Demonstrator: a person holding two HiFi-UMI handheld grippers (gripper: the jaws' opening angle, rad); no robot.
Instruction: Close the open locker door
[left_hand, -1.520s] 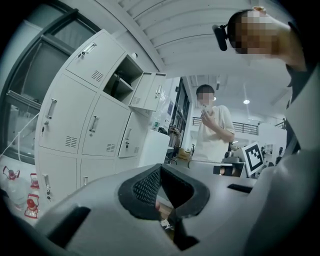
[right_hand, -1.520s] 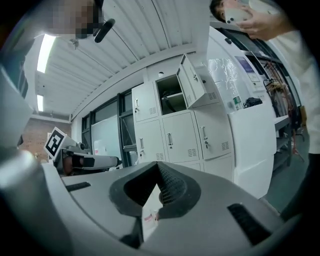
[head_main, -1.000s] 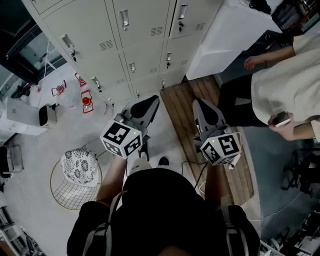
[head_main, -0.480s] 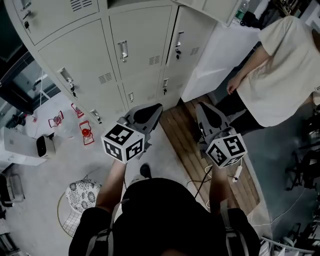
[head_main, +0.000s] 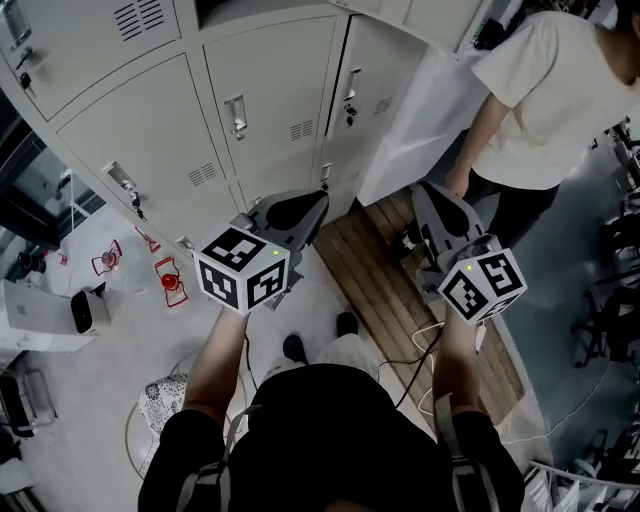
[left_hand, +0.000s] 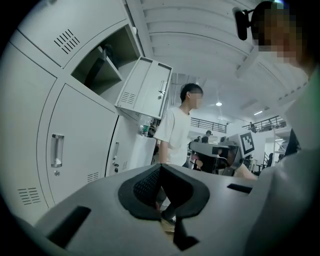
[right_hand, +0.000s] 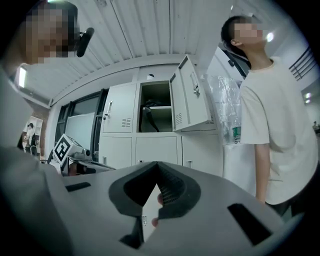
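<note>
The left gripper (left_hand: 160, 169) has its 2 black ribbed jaws pressed together at the tips with nothing between them. The right gripper (right_hand: 157, 167) is likewise pressed together and empty. Both point level toward the bank of pale grey metal lockers (head_main: 270, 110), well apart from it.

The open pale grey metal locker door (right_hand: 190, 95) belongs to the upper row. It stands swung out from its dark compartment (right_hand: 155, 107), hinged at the side nearer the bystander in the white T-shirt (right_hand: 270, 125). Something dark hangs inside the compartment; what it is cannot be told. The door is above both grippers and touches neither. The bystander stands beside the lockers, near a strip of brown wooden flooring (head_main: 370, 260).
</note>
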